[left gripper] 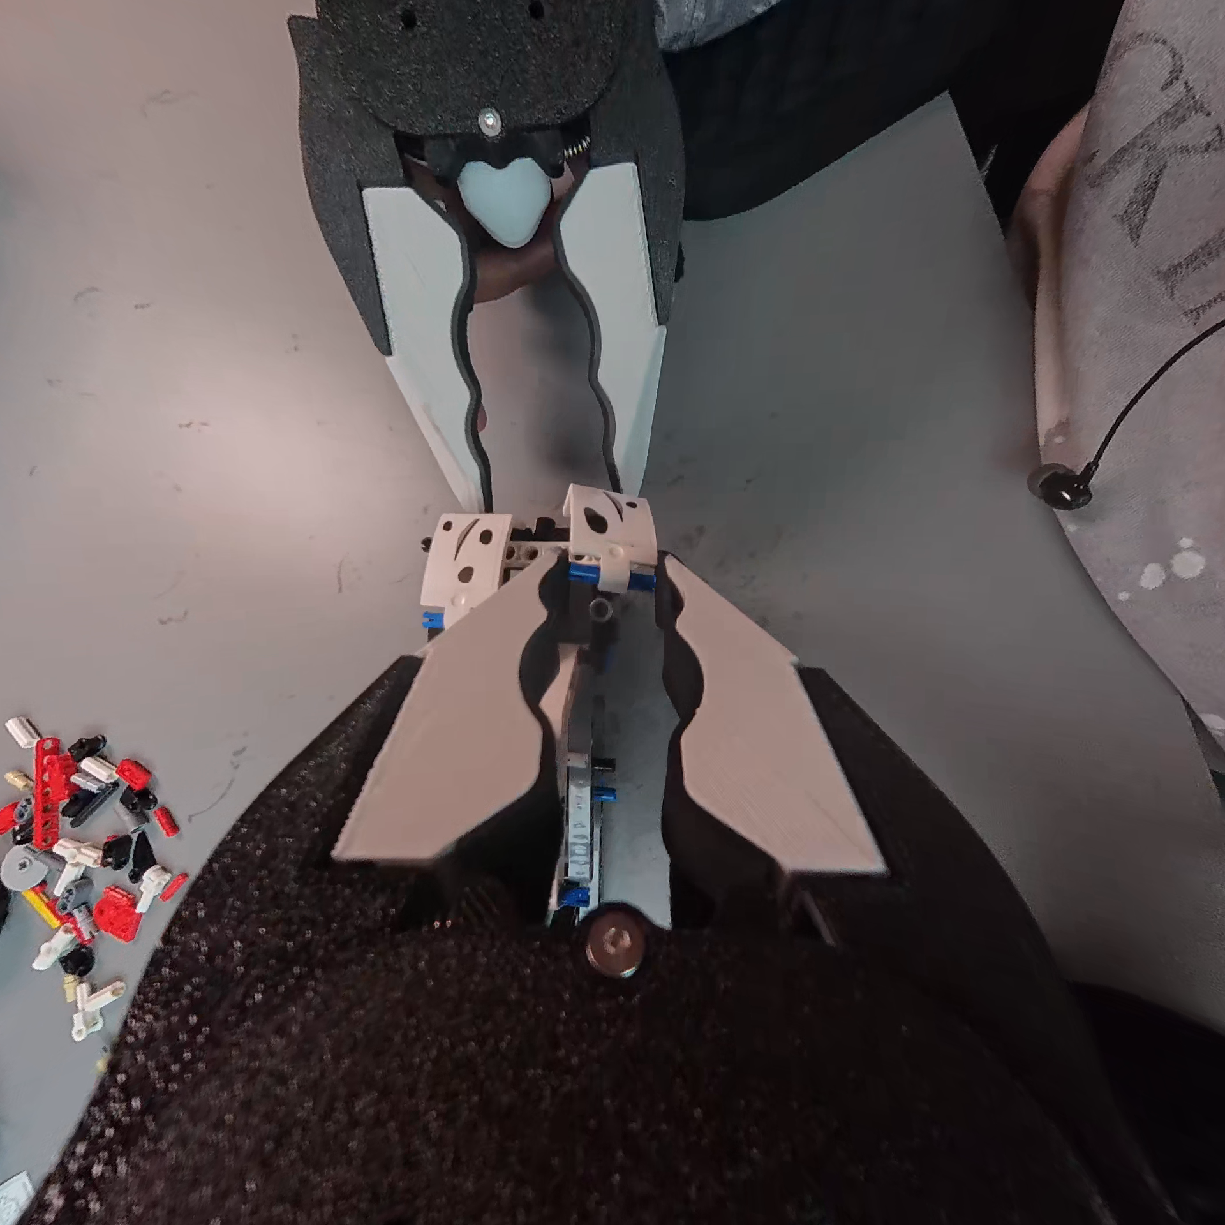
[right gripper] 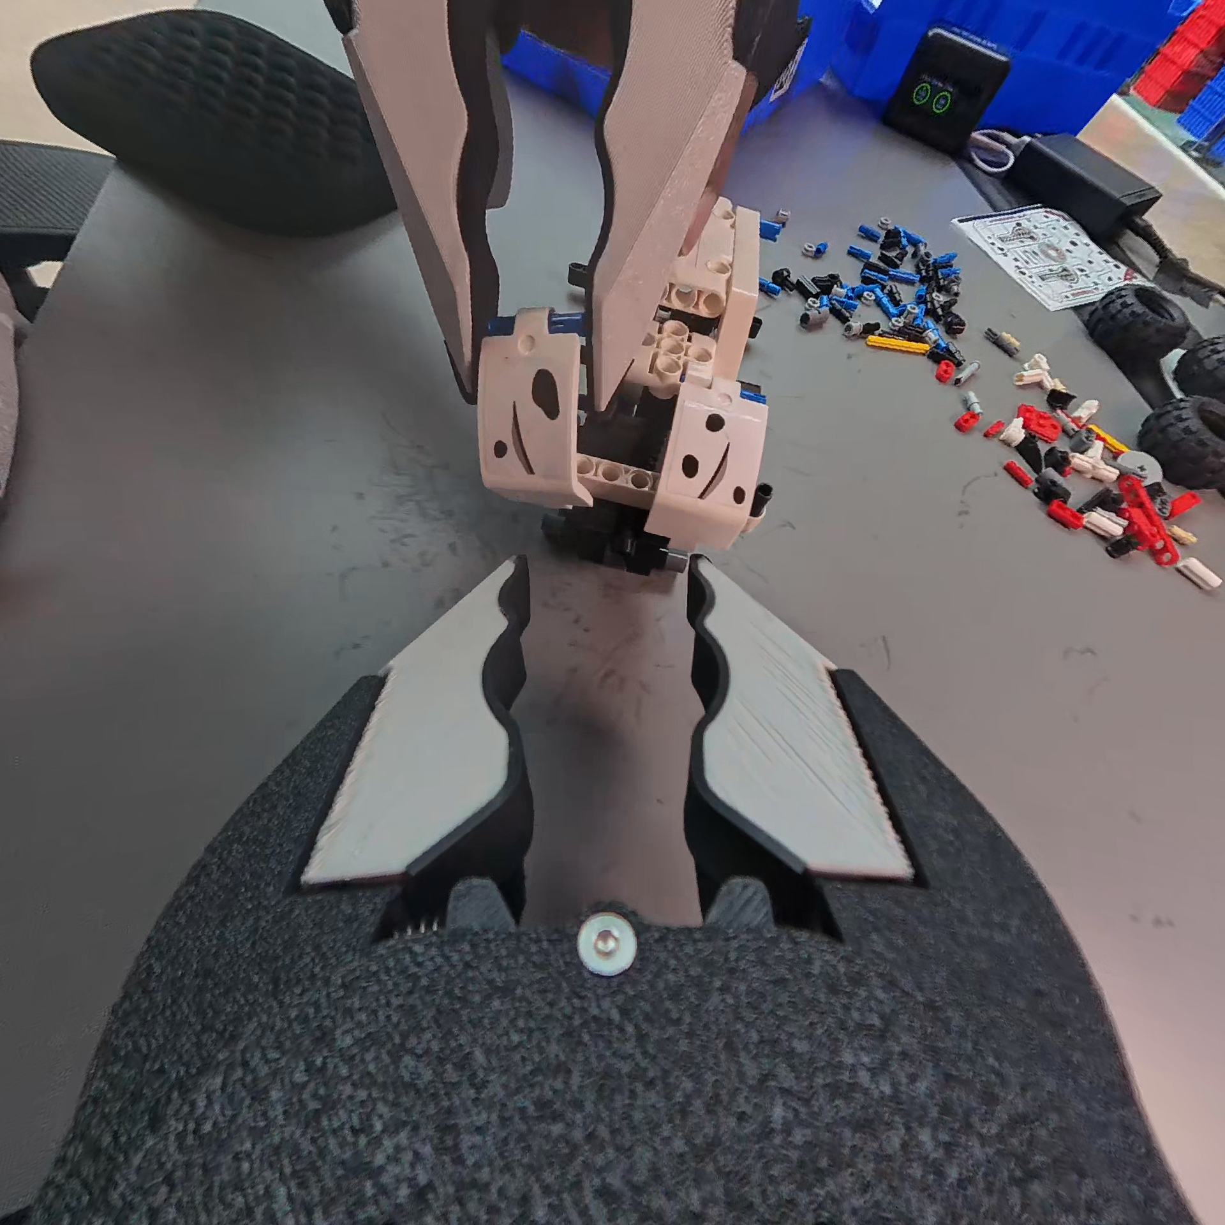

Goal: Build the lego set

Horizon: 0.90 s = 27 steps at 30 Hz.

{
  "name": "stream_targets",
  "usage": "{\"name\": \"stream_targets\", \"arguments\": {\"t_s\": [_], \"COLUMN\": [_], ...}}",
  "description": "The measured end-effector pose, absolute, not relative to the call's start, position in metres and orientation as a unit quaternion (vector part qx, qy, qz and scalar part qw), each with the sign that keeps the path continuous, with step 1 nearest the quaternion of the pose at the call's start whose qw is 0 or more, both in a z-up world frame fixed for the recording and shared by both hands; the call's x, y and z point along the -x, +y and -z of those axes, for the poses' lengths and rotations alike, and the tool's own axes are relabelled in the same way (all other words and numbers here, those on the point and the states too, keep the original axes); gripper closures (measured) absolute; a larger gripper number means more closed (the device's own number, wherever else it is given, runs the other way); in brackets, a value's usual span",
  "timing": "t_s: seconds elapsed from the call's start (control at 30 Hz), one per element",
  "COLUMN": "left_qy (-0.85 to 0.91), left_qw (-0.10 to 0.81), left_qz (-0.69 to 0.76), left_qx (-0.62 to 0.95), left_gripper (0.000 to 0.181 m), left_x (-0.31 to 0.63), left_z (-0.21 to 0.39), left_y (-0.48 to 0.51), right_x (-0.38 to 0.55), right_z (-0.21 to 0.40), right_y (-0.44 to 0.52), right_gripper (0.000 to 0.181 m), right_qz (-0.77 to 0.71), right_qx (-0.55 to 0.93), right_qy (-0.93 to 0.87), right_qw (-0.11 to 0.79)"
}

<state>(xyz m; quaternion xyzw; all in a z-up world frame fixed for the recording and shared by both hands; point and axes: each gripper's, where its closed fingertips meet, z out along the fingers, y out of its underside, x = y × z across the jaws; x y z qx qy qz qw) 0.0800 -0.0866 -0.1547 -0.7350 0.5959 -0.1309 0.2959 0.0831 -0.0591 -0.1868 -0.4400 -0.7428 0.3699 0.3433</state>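
A partly built white and black lego model (right gripper: 702, 451) with blue pins stands on the grey table (right gripper: 265, 530). My left gripper (right gripper: 530, 398) comes down from above, and its fingers (right gripper: 431, 252) clamp the model's left white curved panel (right gripper: 524, 411). In the left wrist view the left gripper (left gripper: 606, 570) holds that panel (left gripper: 613, 524), with the model's long beam (left gripper: 583, 822) running back between the fingers. My right gripper (right gripper: 606, 563) is open and empty, with its tips just short of the model's black base. It faces me in the left wrist view (left gripper: 553, 497).
Loose red, white and black parts (right gripper: 1094, 464) and blue and black parts (right gripper: 888, 285) lie to the right, also seen in the left wrist view (left gripper: 86, 835). Black tyres (right gripper: 1140, 318), an instruction sheet (right gripper: 1041, 255), a power adapter (right gripper: 1087, 179) and blue bins (right gripper: 1060, 53) stand behind. A chair back (right gripper: 199, 119) is far left. There is about 5 centimetres between the tips of the two grippers.
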Motion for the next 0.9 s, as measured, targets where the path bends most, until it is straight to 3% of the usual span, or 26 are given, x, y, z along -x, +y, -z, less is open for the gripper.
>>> {"name": "stream_targets", "arguments": {"t_s": [0.3,0.57,0.9], "left_qy": [0.588,0.544,0.533], "left_qw": [0.218,0.088,-0.012], "left_qz": [0.107,0.17,0.129], "left_qx": [0.771,0.817,0.836], "left_gripper": [0.156,0.156,0.156], "left_x": [-0.068,-0.068,-0.066], "left_z": [0.162,0.157,0.159], "left_y": [-0.081,-0.091,-0.09], "right_x": [-0.082,-0.087,-0.08], "right_z": [0.184,0.179,0.175], "right_y": [-0.062,-0.06,-0.052], "right_gripper": [0.144,0.144,0.119], "right_qz": [-0.408,-0.393,-0.415], "right_qx": [0.433,0.412,0.466], "right_qy": [-0.742,-0.744,-0.705], "right_qw": [0.31,0.35,0.338]}}
